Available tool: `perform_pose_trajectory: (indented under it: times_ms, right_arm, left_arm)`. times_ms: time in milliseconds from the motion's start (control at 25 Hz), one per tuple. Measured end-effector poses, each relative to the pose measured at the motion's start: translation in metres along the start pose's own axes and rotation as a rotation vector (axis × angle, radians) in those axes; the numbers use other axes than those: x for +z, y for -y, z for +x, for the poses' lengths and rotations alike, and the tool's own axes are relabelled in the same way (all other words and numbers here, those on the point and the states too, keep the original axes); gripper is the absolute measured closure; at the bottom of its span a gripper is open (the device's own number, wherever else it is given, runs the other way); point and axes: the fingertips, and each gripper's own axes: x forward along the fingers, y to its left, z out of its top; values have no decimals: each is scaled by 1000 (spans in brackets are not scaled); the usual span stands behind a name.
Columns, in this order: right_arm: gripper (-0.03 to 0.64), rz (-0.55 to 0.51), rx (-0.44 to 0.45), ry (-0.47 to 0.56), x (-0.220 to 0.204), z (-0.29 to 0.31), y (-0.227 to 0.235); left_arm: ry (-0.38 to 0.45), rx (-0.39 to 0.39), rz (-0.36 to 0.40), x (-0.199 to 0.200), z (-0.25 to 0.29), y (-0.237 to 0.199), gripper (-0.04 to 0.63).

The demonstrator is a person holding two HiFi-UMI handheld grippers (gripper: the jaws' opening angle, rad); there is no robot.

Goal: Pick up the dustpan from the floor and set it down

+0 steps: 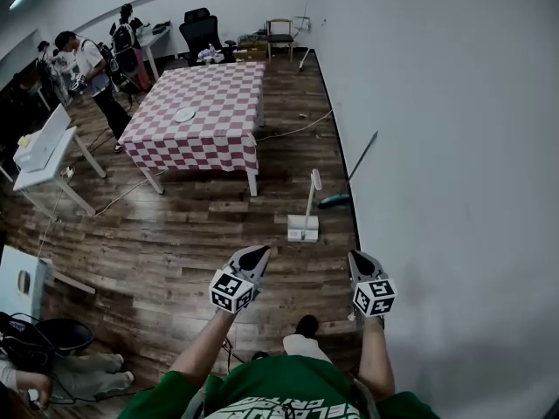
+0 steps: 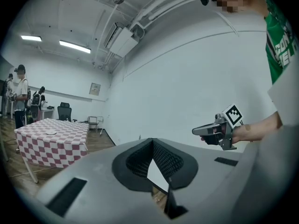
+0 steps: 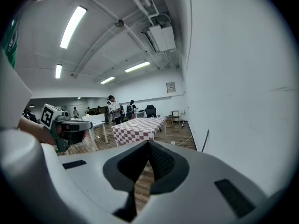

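The white dustpan [image 1: 303, 228] stands on the wooden floor near the wall, its long handle [image 1: 312, 190] upright. In the head view, my left gripper [image 1: 259, 251] hovers short of it and a little to its left, jaws together and empty. My right gripper [image 1: 355, 256] is level with the left one, to the dustpan's right and close to the wall, its jaws also together with nothing in them. Each gripper view shows the other gripper: the right gripper [image 2: 198, 131] and the left gripper [image 3: 86, 124]. The dustpan is hidden in both gripper views.
A broom [image 1: 352, 175] leans on the white wall [image 1: 454, 190] just beyond the dustpan. A table with a red checked cloth [image 1: 205, 112] carries a white plate [image 1: 184, 114]. A white desk [image 1: 44, 151] and several people are at the far left. A cable [image 1: 293, 131] runs across the floor.
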Motion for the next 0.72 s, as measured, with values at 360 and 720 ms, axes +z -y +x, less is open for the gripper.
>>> perform_pose_trajectory:
  times_ms: [360,720]
  right_arm:
    - [609,-1,25,11,27,42,78]
    - [609,45,14,13,19,44,142]
  left_arm:
    - [6,34,10,21,85,-12,592]
    - [-22,35,5,15,150,5,592]
